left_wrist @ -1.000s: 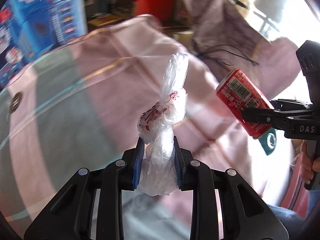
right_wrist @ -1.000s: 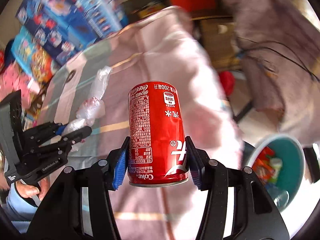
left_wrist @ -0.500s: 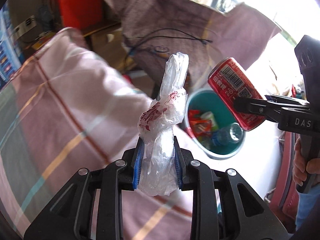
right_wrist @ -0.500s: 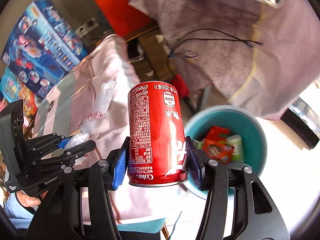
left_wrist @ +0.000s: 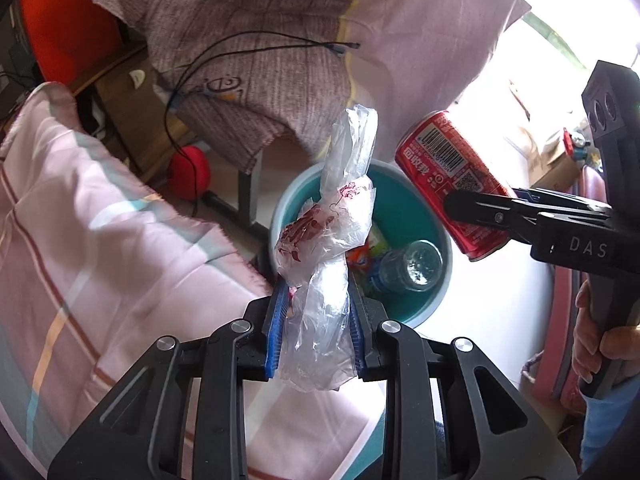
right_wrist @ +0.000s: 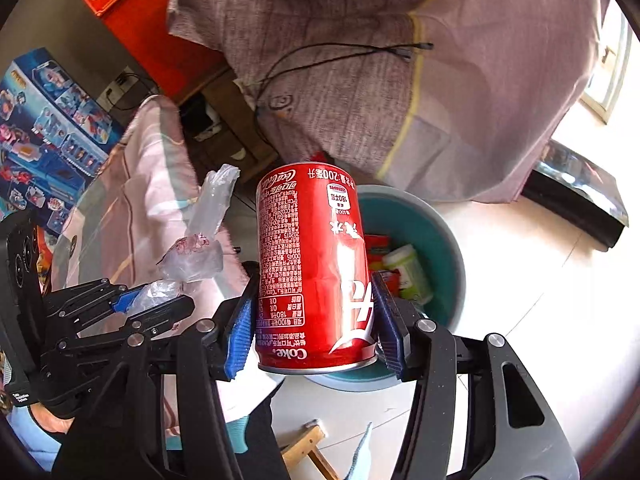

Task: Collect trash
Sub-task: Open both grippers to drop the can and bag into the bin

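- The left hand-held gripper [left_wrist: 316, 328] pinches the plastic bag [left_wrist: 328, 248]; the right hand-held gripper [right_wrist: 314, 320] clamps the red can [right_wrist: 312, 264].
- Both hang above the teal bin [left_wrist: 408, 196]; centre each over it before letting go.

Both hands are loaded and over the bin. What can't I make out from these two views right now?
- Near part of the teal bin: left wrist view, hidden behind the plastic bag in the left gripper.
- Left half of the bin's contents: right wrist view, blocked by the red can in the right gripper.
- Floor beside the bin: both views, washed out by glare.
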`<move>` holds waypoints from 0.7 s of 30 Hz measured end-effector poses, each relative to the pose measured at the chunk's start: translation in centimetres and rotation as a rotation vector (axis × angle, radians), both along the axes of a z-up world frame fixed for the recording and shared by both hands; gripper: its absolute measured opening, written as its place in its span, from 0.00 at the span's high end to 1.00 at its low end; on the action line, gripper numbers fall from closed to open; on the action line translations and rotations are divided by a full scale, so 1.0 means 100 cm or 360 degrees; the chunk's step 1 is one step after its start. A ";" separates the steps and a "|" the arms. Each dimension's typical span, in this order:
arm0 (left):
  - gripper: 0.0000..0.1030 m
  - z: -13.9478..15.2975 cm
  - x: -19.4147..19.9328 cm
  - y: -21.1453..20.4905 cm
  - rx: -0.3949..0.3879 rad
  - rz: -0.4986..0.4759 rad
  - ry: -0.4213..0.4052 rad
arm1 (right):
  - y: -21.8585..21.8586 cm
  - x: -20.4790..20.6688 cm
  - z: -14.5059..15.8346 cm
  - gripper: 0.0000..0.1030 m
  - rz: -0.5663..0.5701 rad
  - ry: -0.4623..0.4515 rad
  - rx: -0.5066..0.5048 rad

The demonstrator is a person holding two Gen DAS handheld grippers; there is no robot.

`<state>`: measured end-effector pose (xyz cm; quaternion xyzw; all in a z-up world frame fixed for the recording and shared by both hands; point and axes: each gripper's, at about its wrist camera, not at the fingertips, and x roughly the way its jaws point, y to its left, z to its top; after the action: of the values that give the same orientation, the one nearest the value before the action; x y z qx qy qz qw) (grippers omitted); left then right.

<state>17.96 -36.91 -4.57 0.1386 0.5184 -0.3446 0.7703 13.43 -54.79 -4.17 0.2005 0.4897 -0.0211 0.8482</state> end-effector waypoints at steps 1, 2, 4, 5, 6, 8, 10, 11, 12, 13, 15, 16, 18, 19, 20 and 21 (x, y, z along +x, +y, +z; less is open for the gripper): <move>0.73 -0.003 0.001 -0.004 0.0001 -0.0004 0.0012 | -0.003 0.000 -0.001 0.50 -0.0003 0.0006 0.0004; 0.73 -0.005 0.002 -0.007 0.0002 -0.0008 0.0020 | -0.005 0.001 -0.002 0.50 -0.0005 0.0008 0.0004; 0.73 -0.010 0.003 -0.014 0.0005 -0.0018 0.0042 | -0.007 0.002 -0.003 0.50 -0.0012 0.0012 -0.0008; 0.72 -0.011 0.004 -0.016 0.0006 -0.0022 0.0047 | -0.009 0.004 -0.004 0.50 -0.0012 0.0015 -0.0006; 0.71 -0.013 0.005 -0.020 0.0010 -0.0027 0.0056 | -0.009 0.005 -0.004 0.50 -0.0011 0.0016 -0.0004; 0.71 -0.016 0.006 -0.026 0.0013 -0.0040 0.0069 | -0.012 0.008 -0.005 0.50 -0.0012 0.0014 -0.0011; 0.71 -0.020 0.006 -0.032 0.0012 -0.0052 0.0072 | -0.013 0.011 -0.003 0.50 -0.0012 0.0002 -0.0039; 0.71 -0.021 0.007 -0.034 0.0010 -0.0057 0.0071 | -0.014 0.012 -0.002 0.50 -0.0015 -0.0005 -0.0046; 0.71 -0.022 0.007 -0.037 0.0010 -0.0058 0.0072 | -0.015 0.013 -0.002 0.50 -0.0018 -0.0006 -0.0042; 0.71 -0.024 0.008 -0.038 0.0008 -0.0059 0.0079 | -0.019 0.016 -0.005 0.50 -0.0033 0.0002 -0.0030; 0.66 -0.027 0.011 -0.041 0.0012 -0.0058 0.0084 | -0.021 0.017 -0.006 0.50 -0.0047 0.0011 -0.0027; 0.52 -0.028 0.012 -0.041 0.0012 -0.0056 0.0086 | -0.022 0.017 -0.007 0.48 -0.0053 0.0016 -0.0017; 0.35 -0.028 0.013 -0.041 0.0004 -0.0051 0.0081 | -0.023 0.017 -0.006 0.37 -0.0068 0.0018 -0.0020; 0.25 -0.028 0.014 -0.041 0.0005 -0.0048 0.0075 | -0.025 0.016 -0.007 0.28 -0.0077 0.0016 -0.0015; 0.16 -0.028 0.015 -0.040 0.0006 -0.0037 0.0066 | -0.025 0.016 -0.007 0.27 -0.0085 0.0017 -0.0007; 0.14 -0.028 0.015 -0.040 0.0004 -0.0028 0.0058 | -0.026 0.015 -0.007 0.27 -0.0094 0.0026 0.0003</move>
<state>19.48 -40.91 -7.37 0.1378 0.5316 -0.3531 0.7574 14.97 -57.42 -4.85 0.2155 0.4904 -0.0472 0.8431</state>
